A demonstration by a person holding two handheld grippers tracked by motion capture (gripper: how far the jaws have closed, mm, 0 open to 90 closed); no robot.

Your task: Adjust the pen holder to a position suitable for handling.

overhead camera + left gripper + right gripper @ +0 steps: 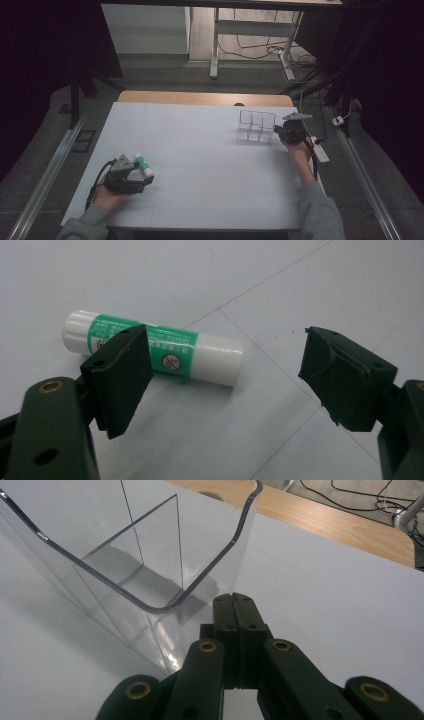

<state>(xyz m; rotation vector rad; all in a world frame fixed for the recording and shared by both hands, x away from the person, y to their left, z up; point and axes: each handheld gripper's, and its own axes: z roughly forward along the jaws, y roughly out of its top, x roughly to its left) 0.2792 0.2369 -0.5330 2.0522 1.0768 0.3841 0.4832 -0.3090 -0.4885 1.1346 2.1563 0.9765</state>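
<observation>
**Two grippers, one glue stick waiting to be picked up**

You are hovering the left gripper [142,176] at the lower left of the high view with its jaws spread wide, and nothing is sitting between them. The glue stick [152,347] is lying flat on the white table [200,150], white with a green label, in the upper left of the left gripper view. One pad [122,377] is already overlapping the label there, while the other is standing well off to the right, so the tube is not centred in the gap.

To do this well, you are probably looking at shifting the gripper toward the stick until the tube sits midway between the pads, then turning so the pads meet its long sides squarely. Being round and smooth, it is likely to roll if one pad touches first.

Your right gripper [235,605] is pressed fully closed on nothing, resting just beside the clear plastic organizer [256,126] at the right of the high view. Whether it is touching that wall is hard to tell.
</observation>
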